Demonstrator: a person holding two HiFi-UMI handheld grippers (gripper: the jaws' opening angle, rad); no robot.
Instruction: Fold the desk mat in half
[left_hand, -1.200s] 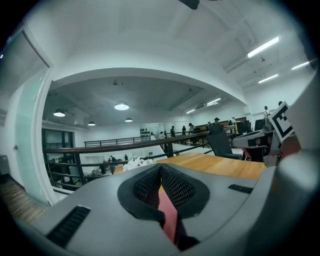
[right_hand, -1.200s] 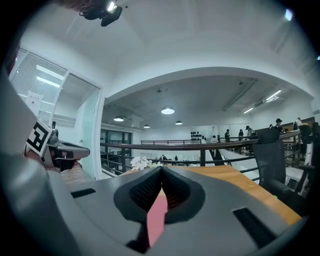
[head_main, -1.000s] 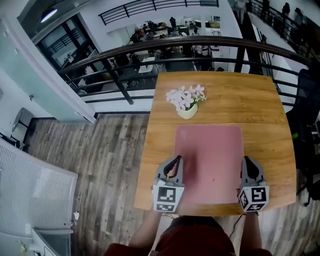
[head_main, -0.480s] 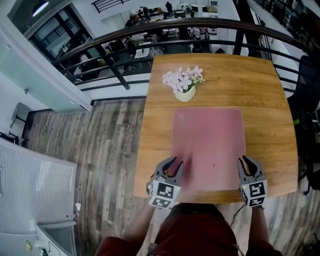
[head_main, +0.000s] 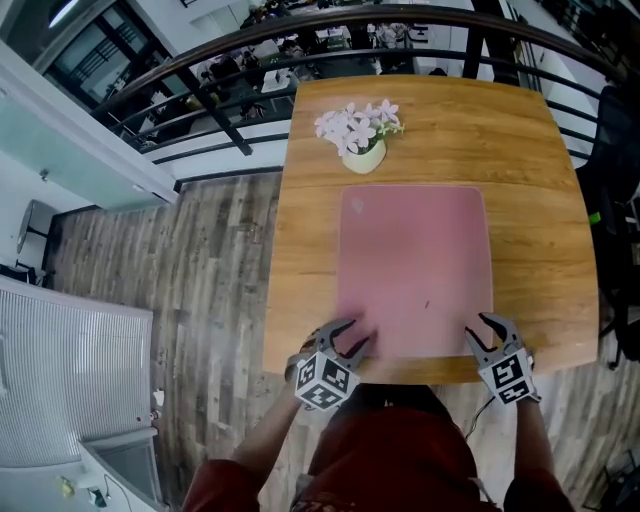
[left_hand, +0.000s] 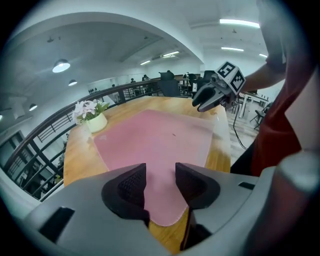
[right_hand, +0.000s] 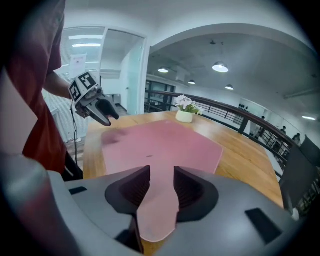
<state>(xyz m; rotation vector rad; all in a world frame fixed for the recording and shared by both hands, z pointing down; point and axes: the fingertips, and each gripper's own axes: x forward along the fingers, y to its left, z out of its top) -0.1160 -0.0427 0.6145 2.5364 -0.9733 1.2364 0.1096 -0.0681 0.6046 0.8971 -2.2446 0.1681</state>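
Down at the near edge of the bench (head_main: 520, 130), the left claw (head_main: 352, 338) sat right at the near-left corner of the desk mat (head_main: 415, 270). Its jaws were partway apart and had just been opening. From the left claw's own view, the mat's rounded corner showed in the gap between the two pads, but neither pad was pinching it, so no actual grip.

Same deal on the other side. The right claw (head_main: 490, 330) was at the near-right corner, jaws partway apart and just been opening too. The mat corner ran through the gap there as well, not clamped. Both claws pointed forward and down toward the mat, with their marker cubes (head_main: 324, 381) on the person's side.

The mat itself was pink and lay flat and unfolded, running lengthwise down the middle of the wooden bench. Its near edge sat close to the bench's near edge. Just past its far-left corner stood a small pale pot (head_main: 362, 158) of pinkish-white flowers (head_main: 355, 122).

Beyond the bench's far side ran a dark railing (head_main: 240, 40), and grey wood-look floor (head_main: 200, 260) showed off to the left. The person's dark red top (head_main: 390, 450) filled the bottom of the head view.
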